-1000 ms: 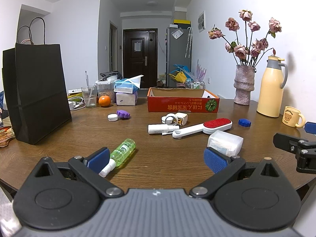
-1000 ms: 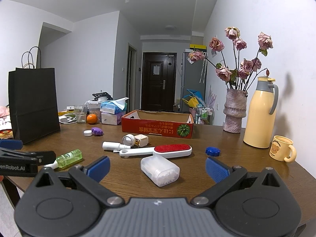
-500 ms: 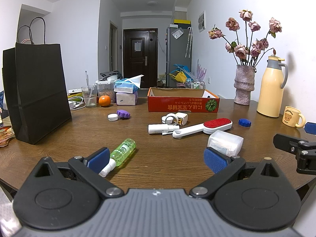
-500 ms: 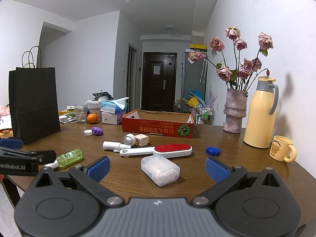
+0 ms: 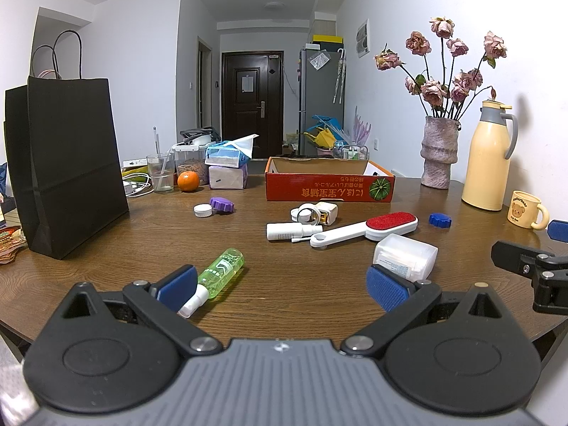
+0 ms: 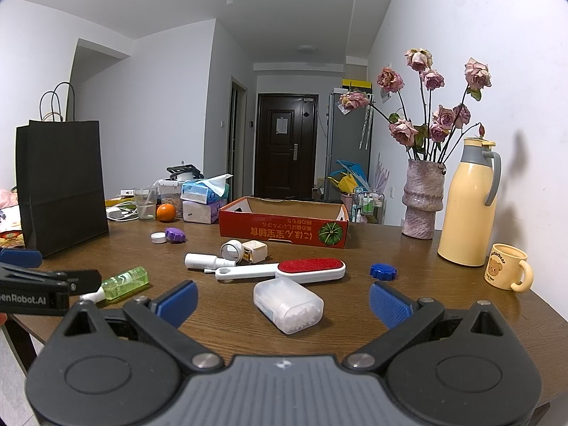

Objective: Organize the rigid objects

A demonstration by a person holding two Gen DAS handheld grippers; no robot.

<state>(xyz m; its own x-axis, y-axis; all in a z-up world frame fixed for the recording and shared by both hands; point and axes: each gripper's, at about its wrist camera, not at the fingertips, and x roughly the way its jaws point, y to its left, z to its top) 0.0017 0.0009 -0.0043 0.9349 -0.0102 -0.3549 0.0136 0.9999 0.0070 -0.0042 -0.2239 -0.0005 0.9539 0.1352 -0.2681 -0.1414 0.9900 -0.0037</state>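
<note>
On the brown table lie a green spray bottle [image 5: 220, 269] [image 6: 122, 282], a clear box of cotton swabs [image 5: 404, 257] [image 6: 287, 305], a white lint brush with a red pad [image 5: 362, 229] [image 6: 284, 269], a white tube [image 5: 291, 230] [image 6: 206, 261], a blue cap [image 5: 439, 219] [image 6: 382, 270], a purple cap [image 5: 222, 205] and a white cap [image 5: 202, 210]. An open red cardboard box [image 5: 330, 188] [image 6: 284, 229] stands behind them. My left gripper [image 5: 280, 285] is open and empty, near the bottle. My right gripper [image 6: 282, 300] is open and empty, before the swab box.
A black paper bag [image 5: 67, 163] stands at the left. A vase of dried roses [image 5: 438, 156], a yellow thermos [image 5: 488, 156] and a bear mug [image 5: 527, 209] stand at the right. Tissue packs [image 5: 227, 170], an orange [image 5: 188, 181] and a glass [image 5: 161, 172] stand at the back left.
</note>
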